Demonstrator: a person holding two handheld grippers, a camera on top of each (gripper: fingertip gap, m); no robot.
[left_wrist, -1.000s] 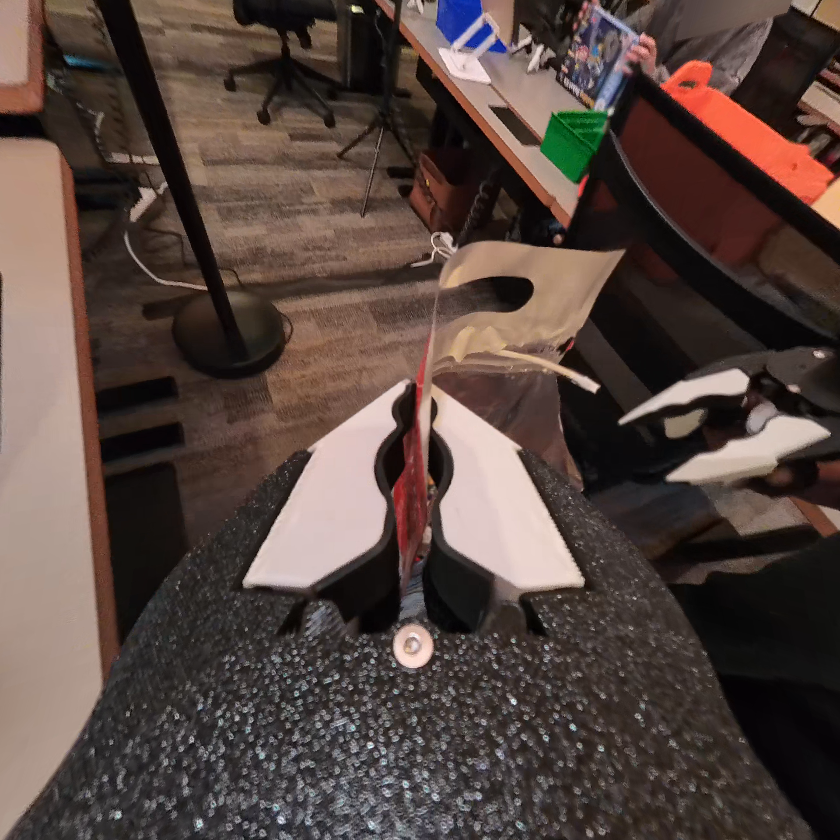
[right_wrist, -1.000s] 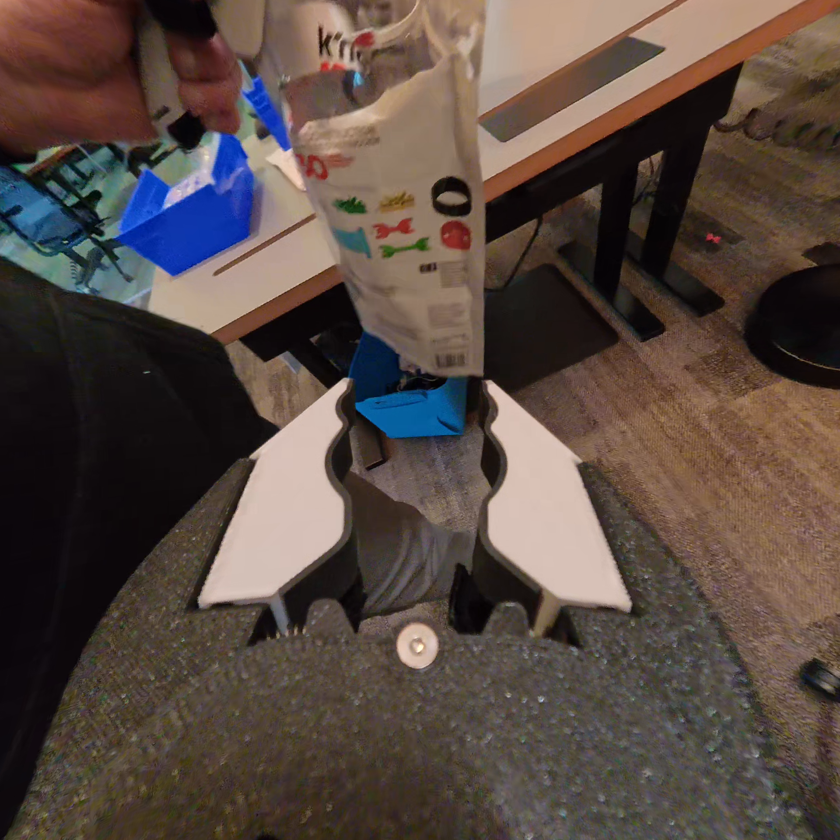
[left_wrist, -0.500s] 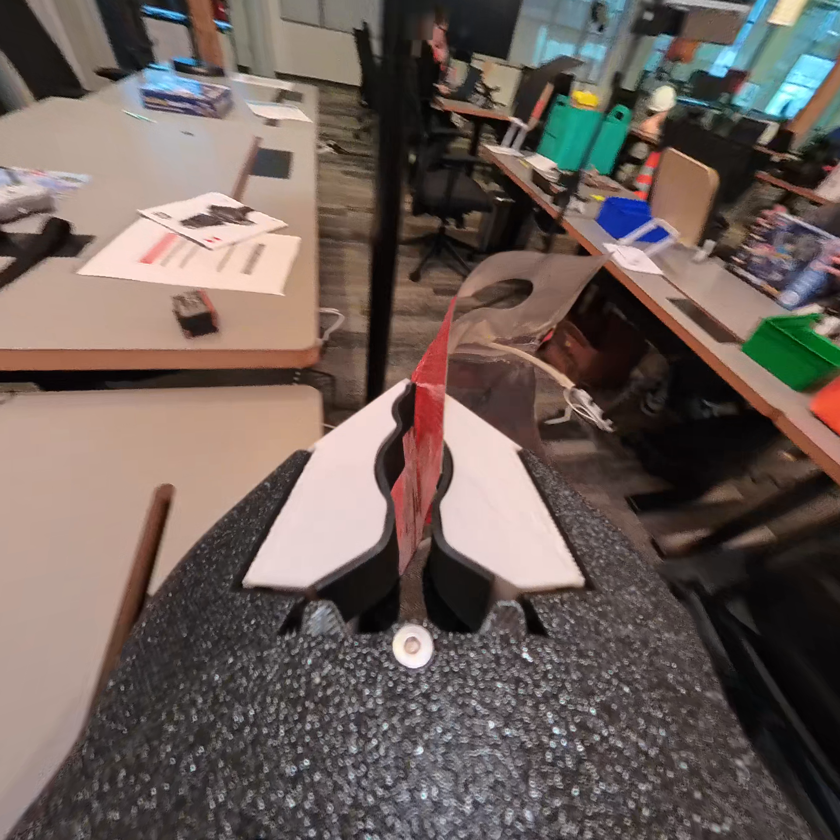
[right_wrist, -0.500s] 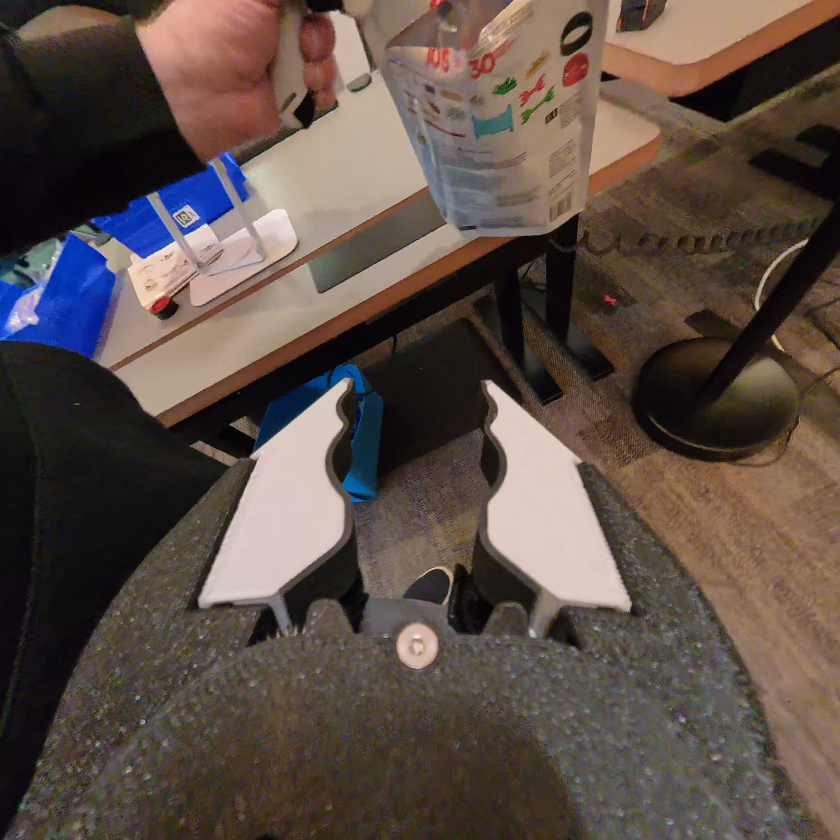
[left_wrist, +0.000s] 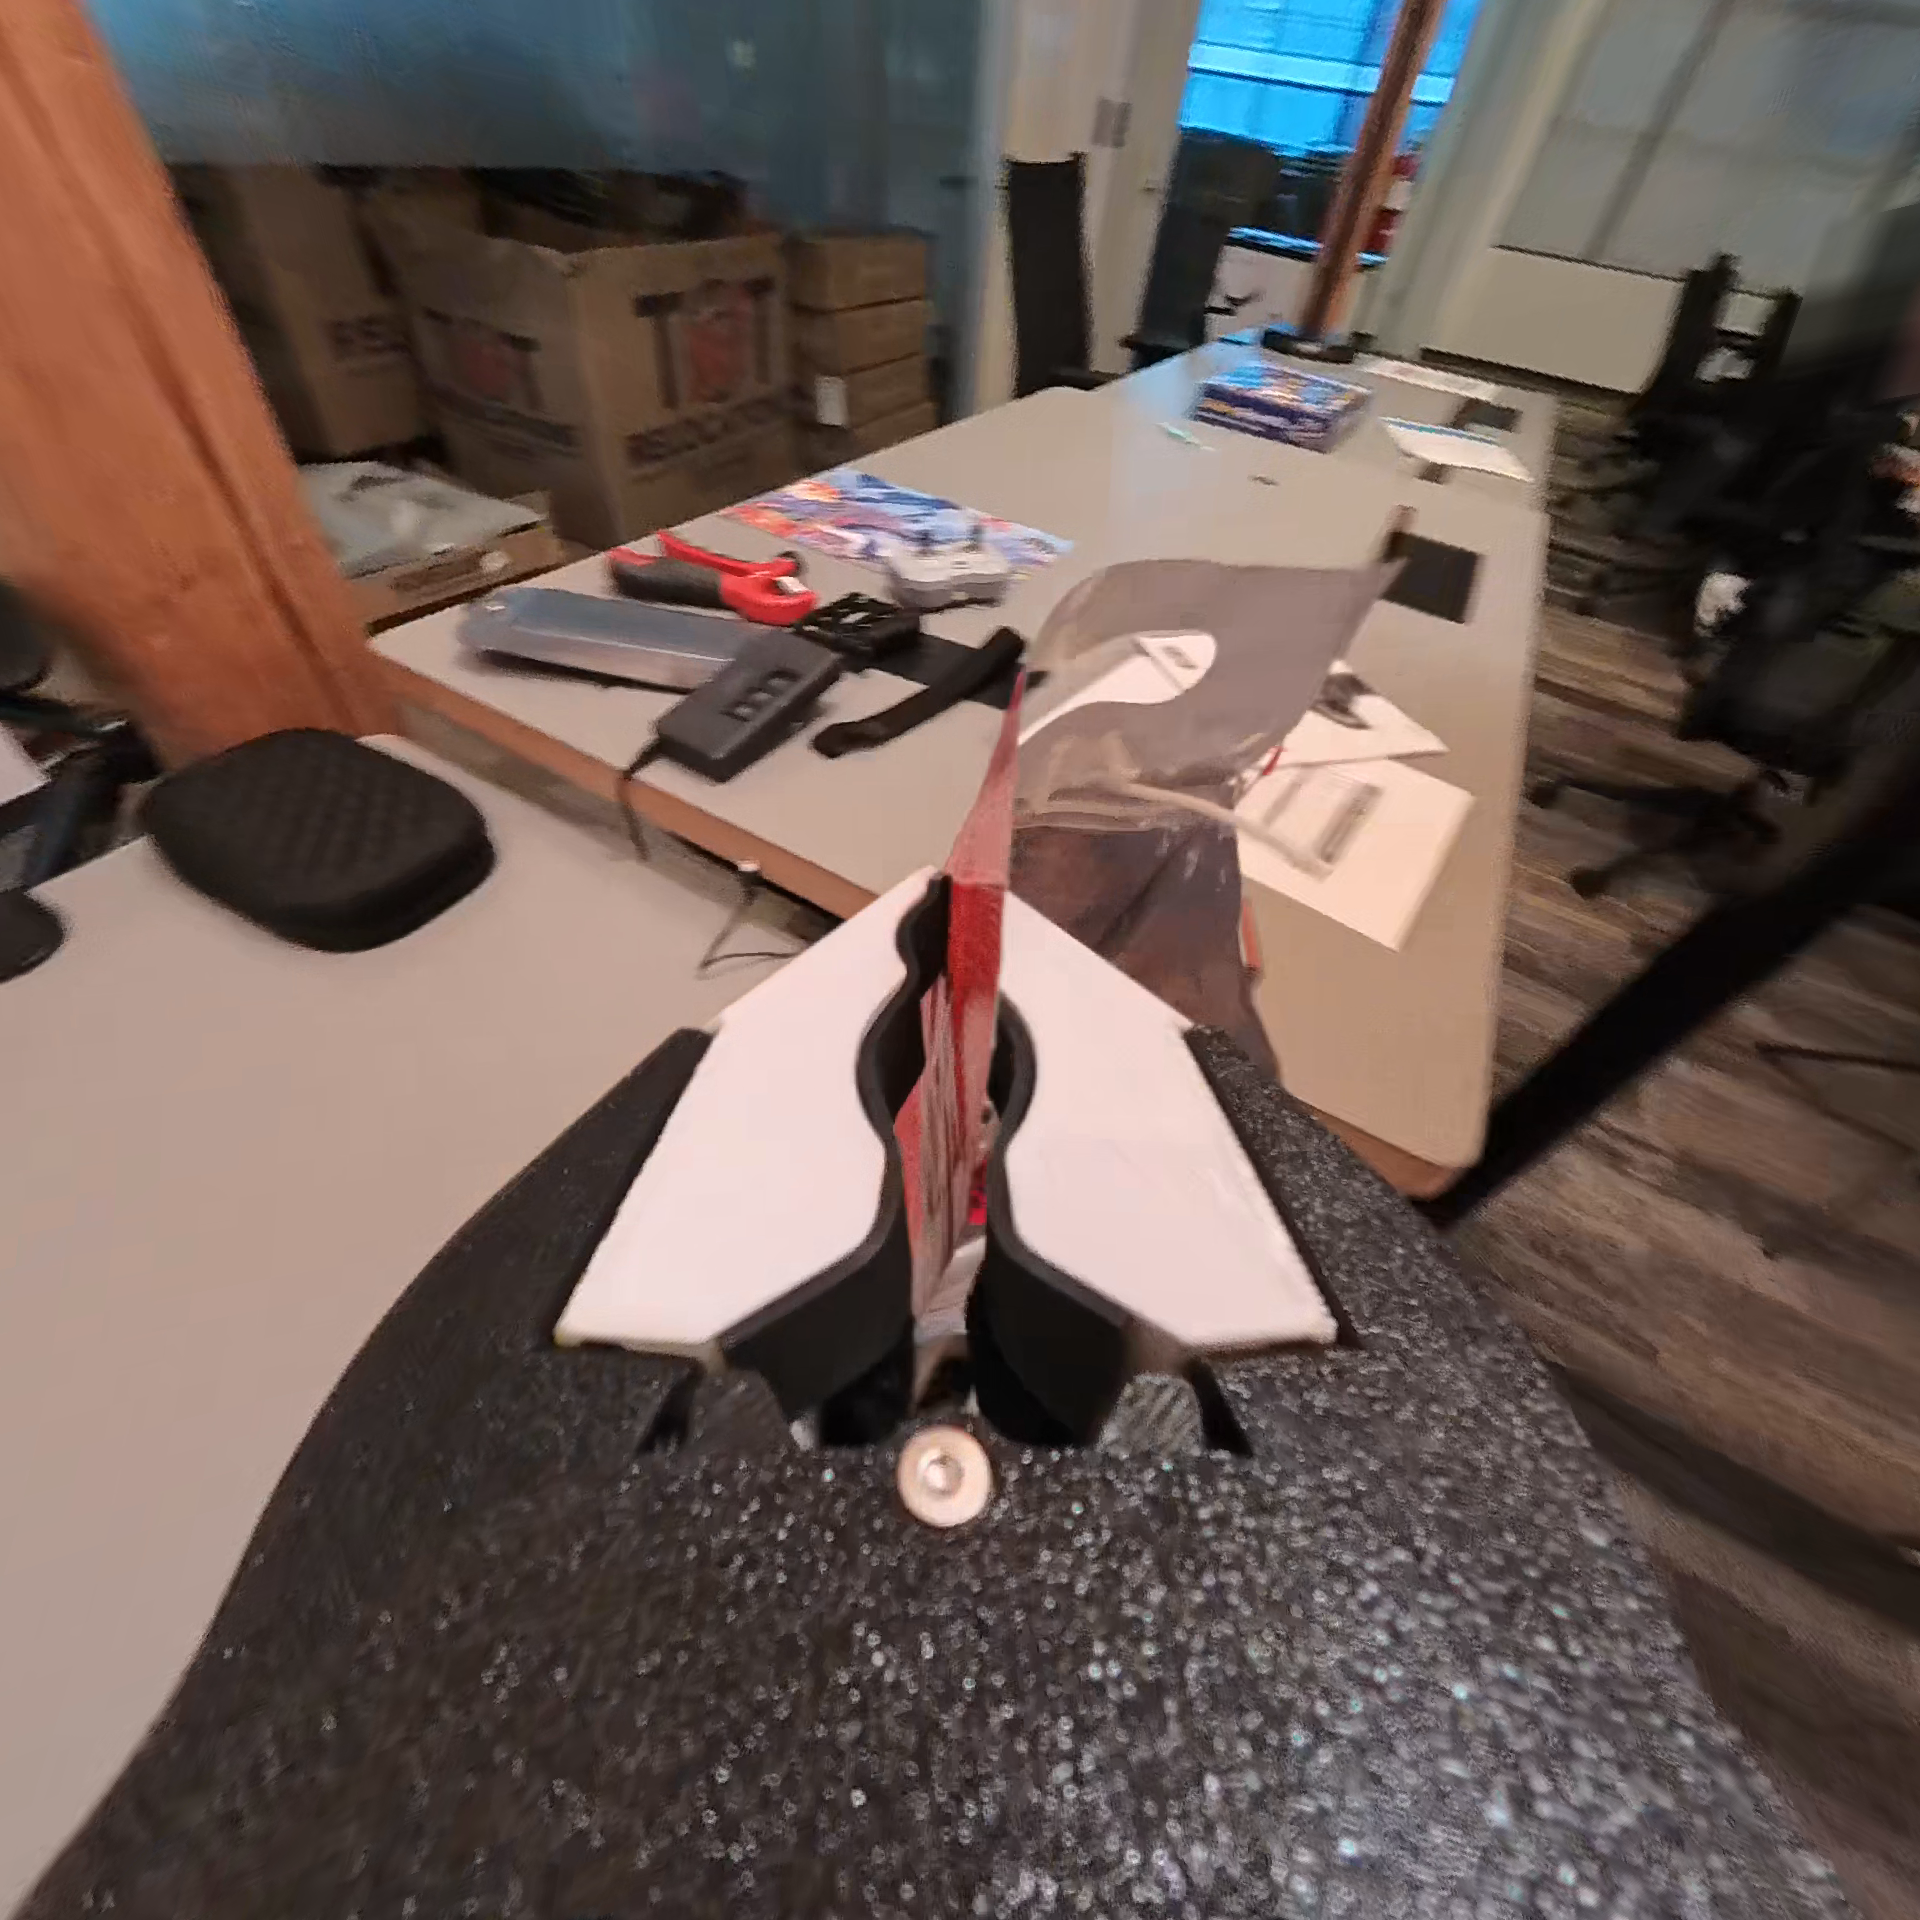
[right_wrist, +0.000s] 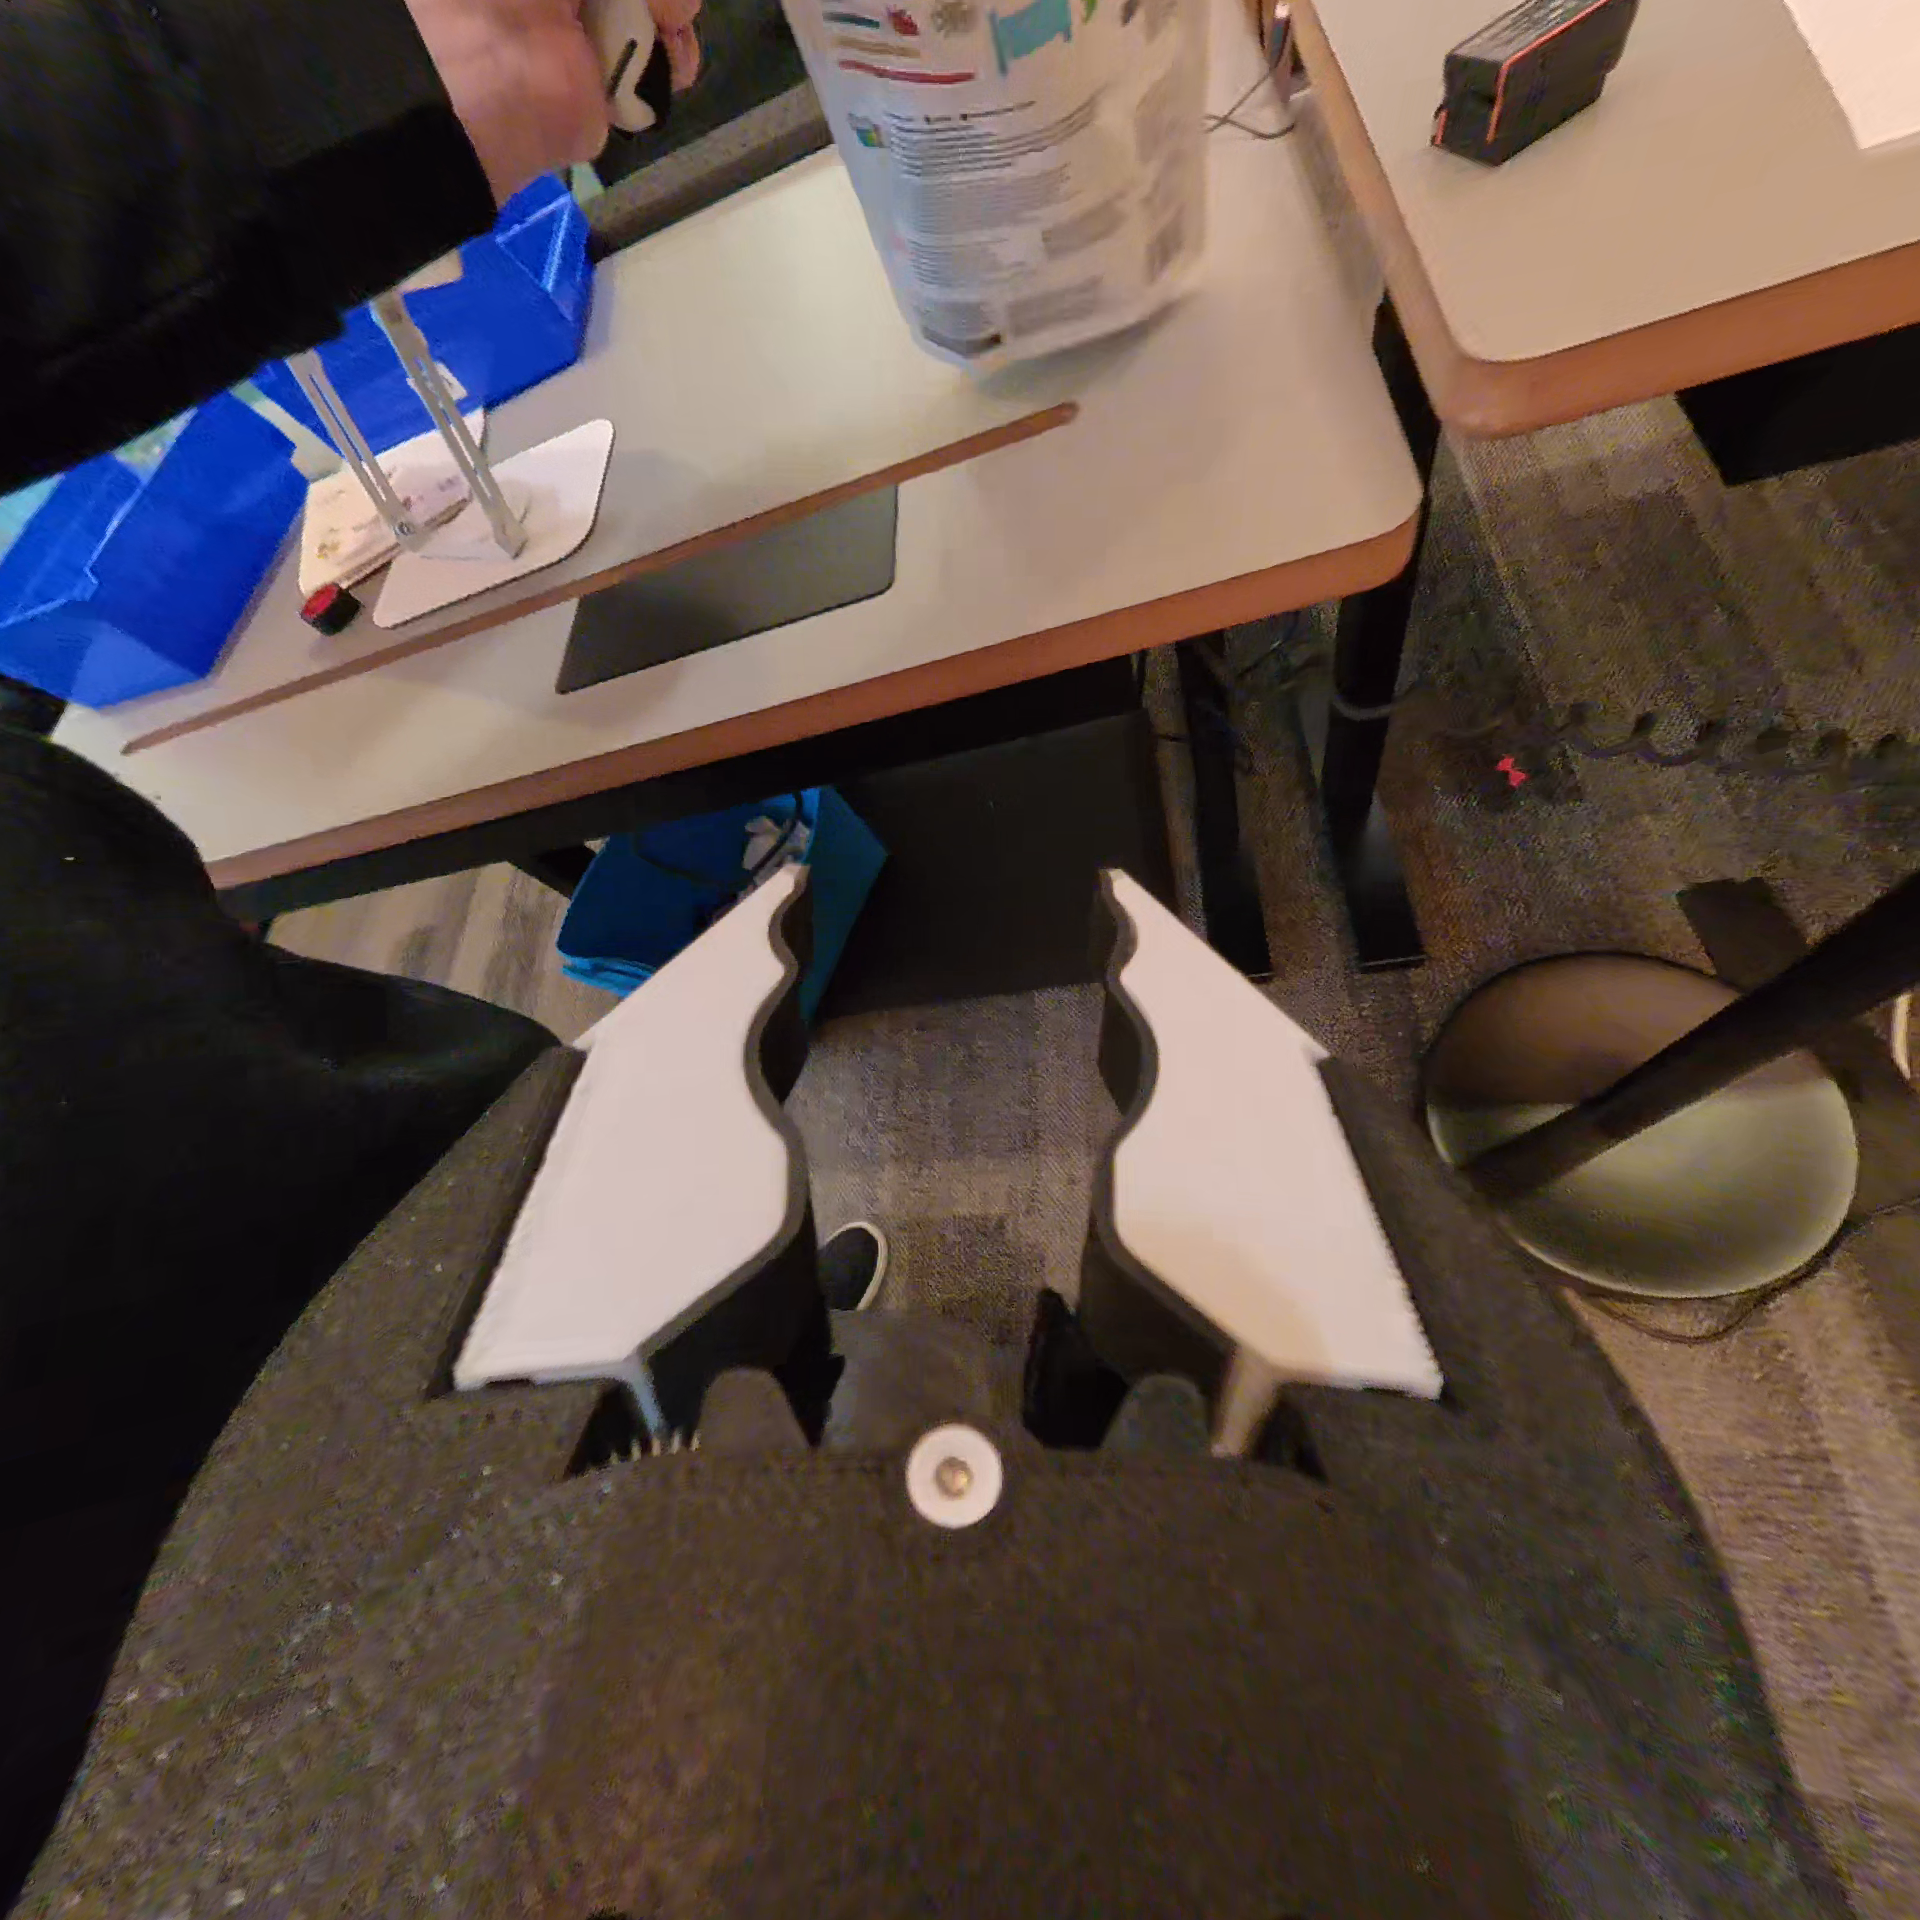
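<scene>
My left gripper (left_wrist: 971, 894) is shut on the edge of a stand-up pouch (left_wrist: 1174, 727), red on one face and silvery inside, with its torn top standing open ahead of the fingertips. It is held over a grey table (left_wrist: 260, 1091). In the right wrist view the same pouch (right_wrist: 1029, 177), white with printed panels, hangs at the top over a grey table (right_wrist: 727, 343), below a hand (right_wrist: 530, 73) in a black sleeve. My right gripper (right_wrist: 951, 894) is open and empty, low over the carpet in front of that table's edge, well below the pouch.
A black padded case (left_wrist: 312, 831), a power adapter (left_wrist: 748, 701), red pliers (left_wrist: 717, 582) and papers (left_wrist: 1340, 821) lie on the tables. Cardboard boxes (left_wrist: 603, 384) stand behind. Blue bins (right_wrist: 135, 561), a white stand (right_wrist: 488, 520) and a round pole base (right_wrist: 1642, 1122) are near. There is about 45 cm between the tips of the two grippers.
The left gripper has swung with the pouch from over the floor to over the tables. In the right wrist view the pouch has moved up and away. The right gripper stays open.
</scene>
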